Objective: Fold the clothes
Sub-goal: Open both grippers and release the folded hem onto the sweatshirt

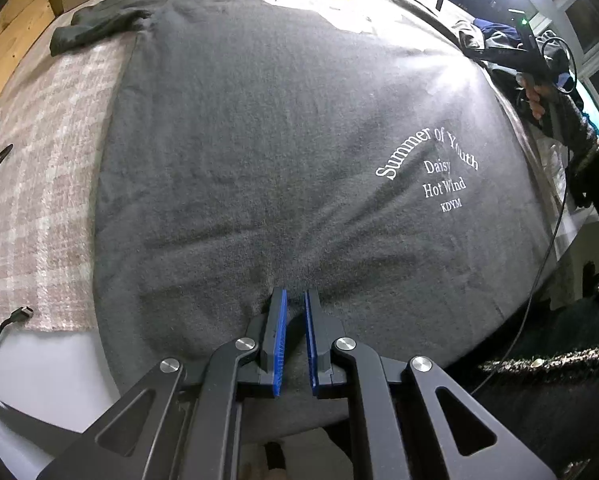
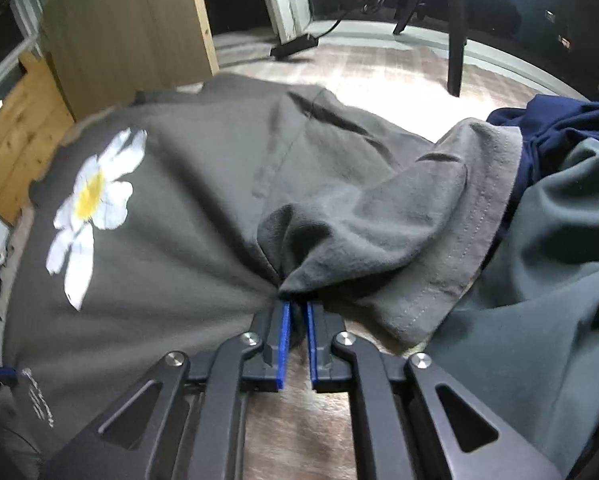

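Note:
A dark grey T-shirt (image 1: 267, 152) with white lettering and a daisy print lies spread on a plaid cloth. My left gripper (image 1: 296, 300) is shut on a pinch of the shirt's fabric near its near edge. In the right wrist view the same grey T-shirt (image 2: 171, 248) shows its daisy print (image 2: 93, 200). My right gripper (image 2: 298, 306) is shut on a bunched fold of the shirt beside its sleeve (image 2: 431, 240). The right gripper also shows in the left wrist view (image 1: 511, 54), at the shirt's far right side.
A plaid cloth (image 1: 47, 184) covers the surface. Black cables (image 1: 3, 320) lie at its left edge. A pile of grey-green (image 2: 539, 288) and navy clothes (image 2: 559, 128) sits right of the shirt. A wooden cabinet (image 2: 111, 40), a power strip (image 2: 295, 46) and a stand leg (image 2: 455, 40) stand behind.

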Motion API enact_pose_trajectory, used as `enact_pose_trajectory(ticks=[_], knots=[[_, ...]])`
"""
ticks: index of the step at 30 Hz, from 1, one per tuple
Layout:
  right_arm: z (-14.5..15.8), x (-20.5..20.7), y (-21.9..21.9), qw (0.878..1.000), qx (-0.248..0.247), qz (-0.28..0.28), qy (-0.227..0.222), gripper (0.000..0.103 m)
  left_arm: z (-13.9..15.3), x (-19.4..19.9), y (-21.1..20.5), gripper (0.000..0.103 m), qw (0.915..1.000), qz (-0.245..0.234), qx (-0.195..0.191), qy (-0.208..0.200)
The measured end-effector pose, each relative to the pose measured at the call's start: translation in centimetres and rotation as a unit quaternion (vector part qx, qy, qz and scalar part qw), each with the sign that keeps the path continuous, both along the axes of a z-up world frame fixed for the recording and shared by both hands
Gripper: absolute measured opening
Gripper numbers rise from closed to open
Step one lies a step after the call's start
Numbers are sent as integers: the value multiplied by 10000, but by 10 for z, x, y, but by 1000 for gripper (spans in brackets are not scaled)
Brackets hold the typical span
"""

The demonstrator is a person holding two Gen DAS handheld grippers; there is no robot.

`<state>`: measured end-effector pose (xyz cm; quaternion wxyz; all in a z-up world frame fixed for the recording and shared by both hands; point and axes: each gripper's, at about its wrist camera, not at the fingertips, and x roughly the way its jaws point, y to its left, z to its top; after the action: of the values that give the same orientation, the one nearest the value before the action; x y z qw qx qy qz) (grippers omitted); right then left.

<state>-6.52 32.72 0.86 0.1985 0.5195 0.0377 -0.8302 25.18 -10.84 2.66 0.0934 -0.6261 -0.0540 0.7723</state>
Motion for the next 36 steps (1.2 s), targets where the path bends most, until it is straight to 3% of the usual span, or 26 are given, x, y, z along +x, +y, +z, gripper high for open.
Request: enact_pose_trajectory(ticks=[1, 5, 9, 11, 13, 16, 21, 26, 27, 28, 31, 33, 34, 36], knots=[[1, 1, 1, 9999, 119, -27, -5, 25, -2, -8, 12, 9, 10000, -1, -21, -24], [19, 8, 13, 9989, 423, -125, -141, 28, -2, -20, 26, 9, 9998, -32, -55, -173], [67, 22, 41, 9998, -93, -132, 135, 28, 6, -34, 33, 9, 9998, -35, -1, -204], [88, 14, 44, 9983, -320, -205, 434, 30, 20, -46, 36, 9, 9999, -7, 113, -15], [95, -10, 37, 9968, -245, -289, 703, 32, 30, -64, 43, 11, 9999, -78, 71, 122], [82, -64, 11, 9969, -303, -197, 703, 34, 33, -89, 55, 11, 9994, -261, -56, 204], [37, -133, -29, 9994, -11, 27, 356, 34, 5, -110, 68, 11, 9994, -354, 41, 20], [0, -157, -52, 9992, 146, 355, -53, 34, -15, -117, 73, 11, 9995, -246, 89, -195], [-3, -157, -54, 9989, 166, 441, -73, 15, -16, -118, 73, 12, 9995, -221, 126, -194], [-4, -158, -55, 9984, 195, 528, -93, 6, -17, -119, 72, 12, 9995, -194, 168, -191], [5, -165, -44, 9988, 290, 138, 366, 6, -18, -122, 73, 12, 9995, -158, 230, -175], [3, -168, -45, 9995, 232, 113, 207, 12, -19, -124, 76, 12, 9995, -163, 224, -175], [0, -167, -52, 9985, 515, 147, 107, 20, -19, -124, 75, 12, 9995, -165, 215, -185], [5, -161, -58, 9978, 609, 221, 109, 24, -16, -125, 74, 12, 9995, -154, 204, -190]])
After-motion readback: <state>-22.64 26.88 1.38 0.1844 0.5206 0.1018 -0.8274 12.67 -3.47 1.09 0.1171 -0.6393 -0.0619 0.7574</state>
